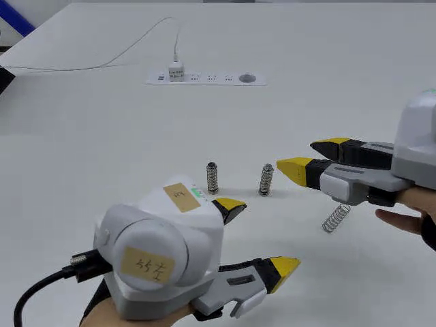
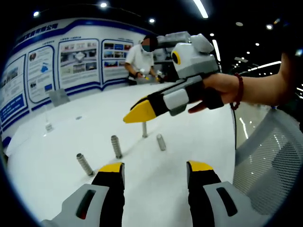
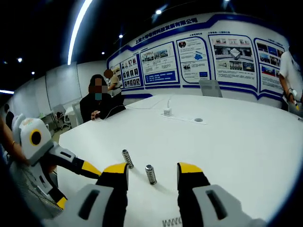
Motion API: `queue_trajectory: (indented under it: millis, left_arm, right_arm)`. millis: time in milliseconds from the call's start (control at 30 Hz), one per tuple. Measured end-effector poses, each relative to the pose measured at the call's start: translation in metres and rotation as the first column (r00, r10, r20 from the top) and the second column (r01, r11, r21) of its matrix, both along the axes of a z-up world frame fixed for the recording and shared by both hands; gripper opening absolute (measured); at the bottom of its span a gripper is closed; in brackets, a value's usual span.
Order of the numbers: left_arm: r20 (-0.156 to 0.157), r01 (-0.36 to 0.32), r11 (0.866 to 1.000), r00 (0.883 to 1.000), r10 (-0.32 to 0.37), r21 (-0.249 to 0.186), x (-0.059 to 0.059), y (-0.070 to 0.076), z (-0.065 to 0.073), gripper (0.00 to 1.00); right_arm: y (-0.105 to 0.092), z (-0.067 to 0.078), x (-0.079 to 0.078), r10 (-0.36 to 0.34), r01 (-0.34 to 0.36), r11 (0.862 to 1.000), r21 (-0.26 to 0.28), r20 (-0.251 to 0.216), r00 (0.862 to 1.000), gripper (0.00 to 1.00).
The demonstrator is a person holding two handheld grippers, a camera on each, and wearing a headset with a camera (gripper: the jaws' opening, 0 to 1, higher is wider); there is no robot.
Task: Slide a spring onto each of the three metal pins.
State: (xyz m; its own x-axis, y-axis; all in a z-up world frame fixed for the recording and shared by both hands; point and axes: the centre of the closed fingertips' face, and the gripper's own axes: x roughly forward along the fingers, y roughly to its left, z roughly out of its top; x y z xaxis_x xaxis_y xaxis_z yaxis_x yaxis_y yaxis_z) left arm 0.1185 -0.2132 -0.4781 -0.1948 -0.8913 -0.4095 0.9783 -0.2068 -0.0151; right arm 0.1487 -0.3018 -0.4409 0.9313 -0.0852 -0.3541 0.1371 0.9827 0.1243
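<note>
Your left gripper (image 1: 255, 234) and right gripper (image 1: 312, 155) are both spread and empty. The loose spring (image 1: 336, 218) lies flat on the table (image 1: 102, 136), at 5 o'clock from the right tips. Pinch it near one end so the bore is free, then stand it upright over the bare pin (image 2: 144, 128).

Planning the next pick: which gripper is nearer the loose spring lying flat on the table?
Right. The right gripper is close beside the loose spring, jaws reaching past it; the left gripper sits farther off, to its left.
</note>
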Motion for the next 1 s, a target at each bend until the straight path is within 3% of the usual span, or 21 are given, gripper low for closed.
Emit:
queue_trajectory:
  millis: [167, 467, 733, 833, 933, 1000]
  left_arm:
    - [-0.021, -0.012, 1.0, 1.0, 0.012, 0.001, -0.001, -0.008, 0.0, 0.53]
    - [-0.017, 0.004, 1.0, 1.0, -0.004, 0.008, -0.01, -0.027, -0.005, 0.51]
    - [-0.054, 0.016, 1.0, 0.998, -0.015, 0.016, -0.02, -0.043, -0.015, 0.5]
    - [-0.052, 0.02, 1.0, 0.998, -0.019, 0.014, -0.022, -0.048, -0.017, 0.48]
    - [-0.078, 0.015, 1.0, 0.997, -0.015, 0.003, -0.025, -0.056, -0.018, 0.47]
    - [-0.075, 0.014, 1.0, 0.997, -0.013, 0.007, -0.025, -0.059, -0.02, 0.45]
  right_arm:
    - [-0.003, 0.002, -0.013, -0.02, 0.02, 1.0, 0.005, -0.003, 1.0, 0.44]
    - [-0.008, 0.001, -0.037, -0.065, 0.065, 0.998, 0.019, -0.006, 0.998, 0.45]
    - [-0.014, -0.002, -0.059, -0.104, 0.104, 0.994, 0.016, -0.011, 0.995, 0.45]
    - [-0.016, -0.002, -0.066, -0.111, 0.111, 0.994, 0.018, -0.01, 0.994, 0.45]
    - [-0.018, -0.003, -0.074, -0.124, 0.124, 0.992, 0.02, -0.013, 0.992, 0.45]
    - [-0.019, -0.004, -0.077, -0.131, 0.131, 0.991, 0.027, -0.013, 0.991, 0.45]
